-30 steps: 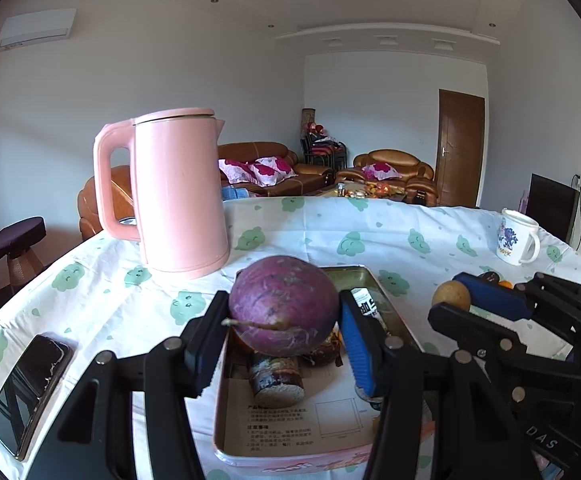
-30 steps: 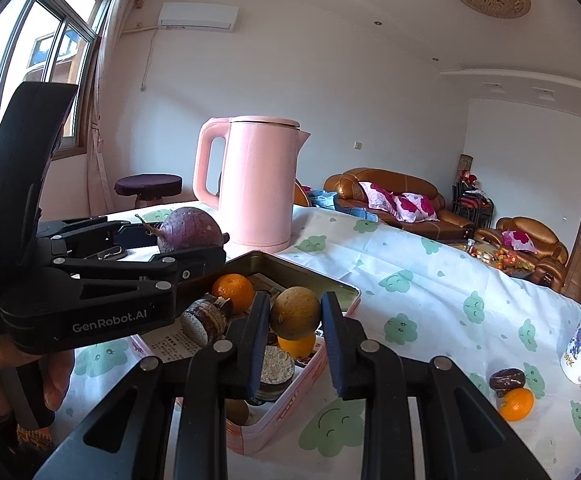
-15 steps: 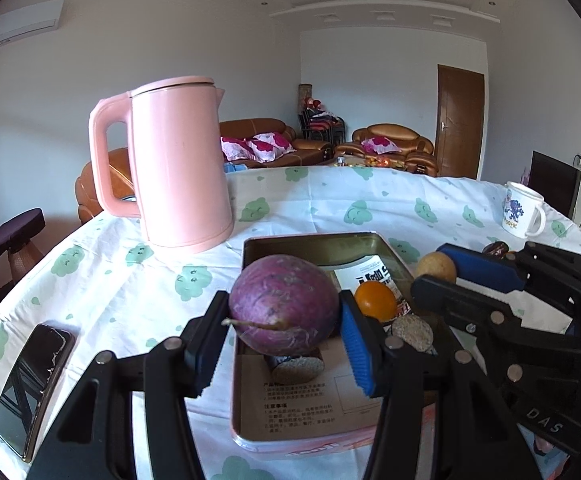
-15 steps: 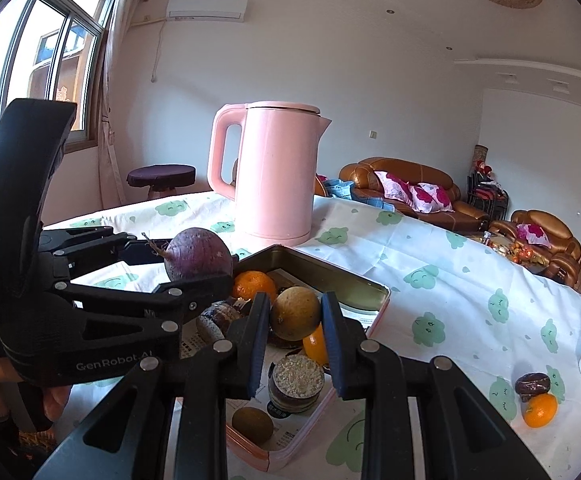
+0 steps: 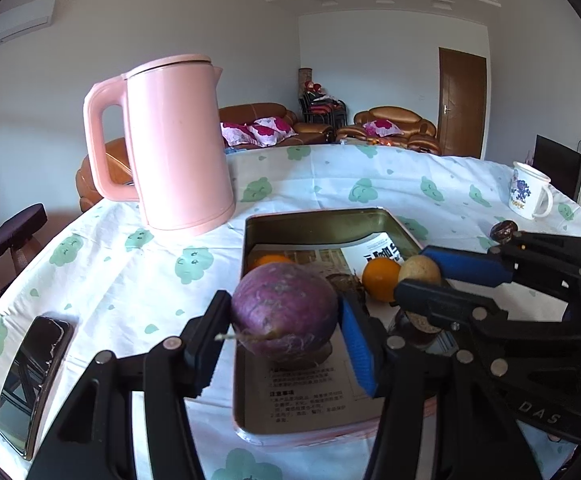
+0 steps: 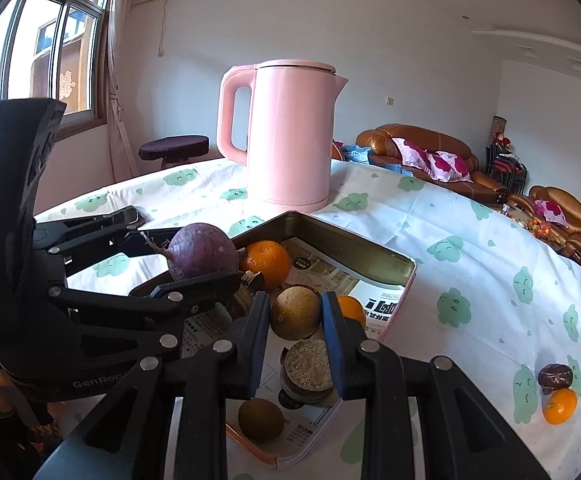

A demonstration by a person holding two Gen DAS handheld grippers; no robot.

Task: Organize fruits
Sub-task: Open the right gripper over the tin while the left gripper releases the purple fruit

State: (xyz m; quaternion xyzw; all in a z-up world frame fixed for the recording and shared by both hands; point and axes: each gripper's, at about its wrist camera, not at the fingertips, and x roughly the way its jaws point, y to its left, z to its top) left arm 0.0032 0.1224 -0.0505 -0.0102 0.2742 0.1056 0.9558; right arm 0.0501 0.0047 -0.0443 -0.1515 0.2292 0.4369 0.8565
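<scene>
My left gripper [image 5: 284, 316] is shut on a round purple fruit [image 5: 284, 310] and holds it over the near left part of a metal tray [image 5: 322, 218]. It also shows in the right wrist view [image 6: 202, 252]. My right gripper [image 6: 295, 312] is shut on a round brown fruit [image 6: 295, 312] above the tray [image 6: 354, 252]; the brown fruit shows in the left wrist view [image 5: 420, 270]. The tray holds oranges [image 6: 266, 262], a kiwi [image 6: 260, 418], a dark jar [image 6: 306, 370] and a printed sheet.
A tall pink kettle [image 5: 178, 148] stands behind the tray. A phone [image 5: 30, 384] lies at the near left. A mug [image 5: 528, 196] stands at the far right. An orange [image 6: 560, 406] and a dark fruit [image 6: 556, 376] lie on the cloth right of the tray.
Both grippers have risen and drawn back a little with their fruits still held, so more of the tray's inside shows below them.
</scene>
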